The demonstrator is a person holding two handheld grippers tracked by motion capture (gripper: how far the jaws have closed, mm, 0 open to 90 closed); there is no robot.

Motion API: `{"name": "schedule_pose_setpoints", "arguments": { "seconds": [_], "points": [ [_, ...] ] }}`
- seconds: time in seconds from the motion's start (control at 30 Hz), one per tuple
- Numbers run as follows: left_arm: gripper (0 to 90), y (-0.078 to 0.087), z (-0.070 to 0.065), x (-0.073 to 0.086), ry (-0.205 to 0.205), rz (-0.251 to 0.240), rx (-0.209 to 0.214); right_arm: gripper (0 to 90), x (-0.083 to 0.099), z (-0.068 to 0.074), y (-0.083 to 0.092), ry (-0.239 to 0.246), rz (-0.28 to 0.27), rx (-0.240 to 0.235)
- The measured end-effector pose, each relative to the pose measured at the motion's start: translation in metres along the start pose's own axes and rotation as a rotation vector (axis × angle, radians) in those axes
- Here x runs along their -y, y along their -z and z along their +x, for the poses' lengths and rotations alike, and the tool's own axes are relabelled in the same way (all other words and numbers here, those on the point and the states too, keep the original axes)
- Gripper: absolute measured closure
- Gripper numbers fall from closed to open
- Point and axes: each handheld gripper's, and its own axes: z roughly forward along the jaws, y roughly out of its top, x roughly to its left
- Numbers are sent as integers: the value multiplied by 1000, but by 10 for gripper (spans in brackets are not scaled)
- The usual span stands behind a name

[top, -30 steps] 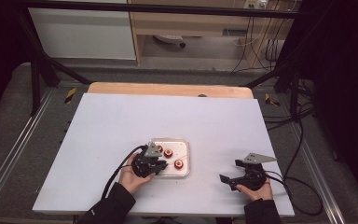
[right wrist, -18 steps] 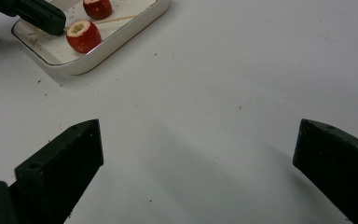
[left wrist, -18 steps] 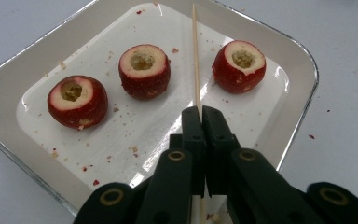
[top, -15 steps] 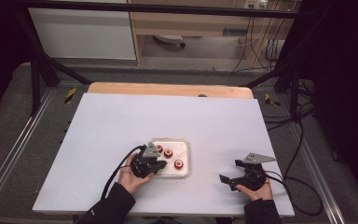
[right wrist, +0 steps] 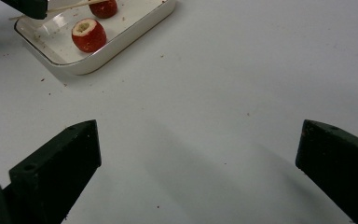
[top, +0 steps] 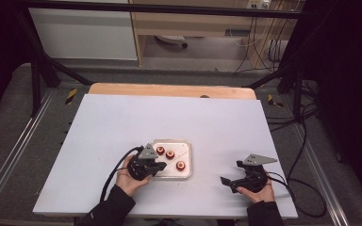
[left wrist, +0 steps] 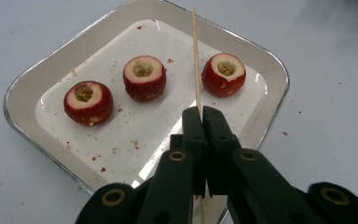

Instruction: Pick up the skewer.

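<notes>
A shallow metal tray (top: 185,149) lies on the white table near its front edge. It holds three red cored fruits (left wrist: 88,101) (left wrist: 144,77) (left wrist: 223,73). My left gripper (left wrist: 202,112) hangs over the tray's near left corner, shut on a thin wooden skewer (left wrist: 196,60) that points out across the tray between two of the fruits. From above, the left gripper (top: 161,165) sits at the tray's left side. My right gripper (top: 232,172) rests on the table to the tray's right, open, with nothing between its jaws (right wrist: 198,140).
Crumbs of red peel dot the tray and the white table top (top: 169,117). A wooden strip (top: 169,90) runs along the table's far edge. Black frame bars and cables stand around the table. The tray's corner (right wrist: 121,43) lies ahead and to the left in the right gripper view.
</notes>
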Motion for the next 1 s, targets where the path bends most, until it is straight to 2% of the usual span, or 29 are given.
{"name": "schedule_pose_setpoints", "arguments": {
  "seconds": [0.17, 0.33, 0.37, 0.5, 0.53, 0.57, 0.6, 0.67, 0.9, 0.93, 0.97, 1.0],
  "points": [
    [883, 3, 0, 0, 4, 4, 8, 4, -5, 7, -3, 31, 6, 12],
    [883, 6, -1, -2, -14, 28, 19, 5, -12, 17, -8, 109, 33, 29],
    [883, 7, -1, -3, -19, 31, 22, 5, -12, 17, -8, 109, 33, 29],
    [883, 10, -2, -4, -26, 37, 27, 23, -21, 28, -13, 197, 55, 44],
    [883, 10, -2, -4, -29, 42, 30, 23, -21, 28, -13, 197, 55, 44],
    [883, 10, -3, -5, -34, 46, 30, 24, -26, 33, -16, 227, 66, 48],
    [883, 10, -3, -5, -34, 46, 30, 24, -26, 33, -16, 227, 66, 48],
    [883, 11, -5, -7, -48, 55, 35, 33, -34, 42, -20, 282, 74, 53],
    [883, 13, -8, -13, -75, 71, 42, 46, -51, 62, -29, 395, 95, 56],
    [883, 13, -9, -15, -79, 76, 44, 46, -51, 62, -29, 395, 95, 56],
    [883, 13, -10, -16, -86, 78, 44, 49, -55, 69, -31, 429, 108, 62],
    [883, 13, -11, -17, -93, 83, 45, 49, -55, 69, -31, 429, 108, 62]
  ]
}}
